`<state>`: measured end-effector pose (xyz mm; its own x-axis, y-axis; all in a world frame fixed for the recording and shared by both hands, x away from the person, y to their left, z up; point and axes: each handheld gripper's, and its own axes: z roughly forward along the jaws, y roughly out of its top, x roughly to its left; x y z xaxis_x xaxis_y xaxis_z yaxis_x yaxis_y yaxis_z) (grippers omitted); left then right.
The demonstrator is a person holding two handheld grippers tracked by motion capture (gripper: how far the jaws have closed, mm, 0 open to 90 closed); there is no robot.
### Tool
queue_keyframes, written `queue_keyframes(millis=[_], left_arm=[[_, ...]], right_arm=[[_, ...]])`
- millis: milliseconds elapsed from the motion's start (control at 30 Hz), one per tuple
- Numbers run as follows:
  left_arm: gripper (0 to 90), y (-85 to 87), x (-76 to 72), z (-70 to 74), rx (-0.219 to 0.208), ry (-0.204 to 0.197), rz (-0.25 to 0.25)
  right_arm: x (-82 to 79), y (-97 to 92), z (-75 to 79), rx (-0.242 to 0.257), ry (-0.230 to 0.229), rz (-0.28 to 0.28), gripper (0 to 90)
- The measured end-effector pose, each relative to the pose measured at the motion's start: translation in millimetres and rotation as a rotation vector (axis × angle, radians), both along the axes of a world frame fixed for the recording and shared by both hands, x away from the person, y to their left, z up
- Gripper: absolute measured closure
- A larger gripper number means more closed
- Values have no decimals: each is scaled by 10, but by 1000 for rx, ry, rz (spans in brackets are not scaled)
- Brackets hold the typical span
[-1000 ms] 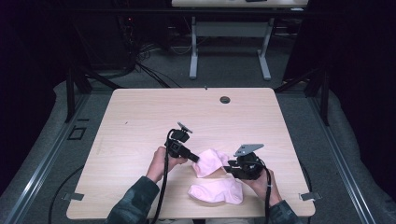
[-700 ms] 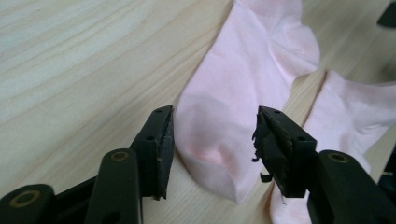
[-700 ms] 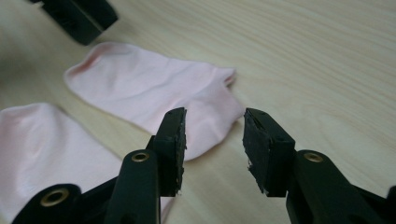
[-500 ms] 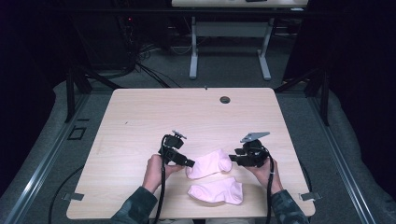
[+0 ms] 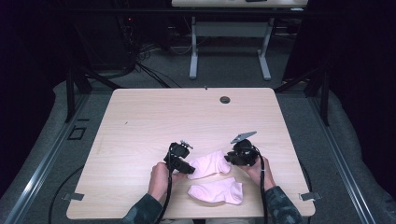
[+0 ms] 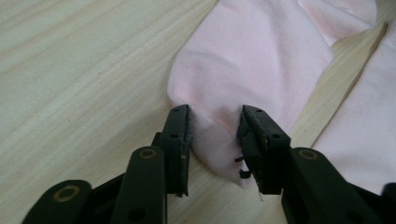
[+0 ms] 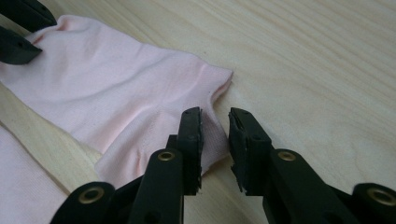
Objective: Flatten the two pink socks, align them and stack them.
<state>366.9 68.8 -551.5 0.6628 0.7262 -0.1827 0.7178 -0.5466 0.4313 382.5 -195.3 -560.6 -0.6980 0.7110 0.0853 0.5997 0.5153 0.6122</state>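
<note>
I hold tongs in each hand, low over the worktop [image 5: 140,121]. Two pink socks lie near my edge of it. The far sock [image 5: 210,164] lies flat between my two tongs. The near sock [image 5: 217,191] lies just beside it, closer to me, and nothing touches it.

My left tongs [image 6: 215,135] sit at one end of the far sock. Their jaws have just been closing, with the end of the sock between them. I cannot tell if they pinch it.

My right tongs [image 7: 215,133] sit at the other end. Their jaws have just been closing too, with the sock's edge in the gap.
</note>
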Motion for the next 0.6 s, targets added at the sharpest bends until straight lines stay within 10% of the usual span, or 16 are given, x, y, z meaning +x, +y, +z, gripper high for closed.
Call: queue_keyframes(millis=[300, 600], left_arm=[[689, 43, -6, -4, -12, -25, -3], [762, 51, -24, -22, -2, -49, -15]], right_arm=[[4, 28, -7, 7, -10, 18, 691], [-17, 51, -48, -1, 9, 29, 835]])
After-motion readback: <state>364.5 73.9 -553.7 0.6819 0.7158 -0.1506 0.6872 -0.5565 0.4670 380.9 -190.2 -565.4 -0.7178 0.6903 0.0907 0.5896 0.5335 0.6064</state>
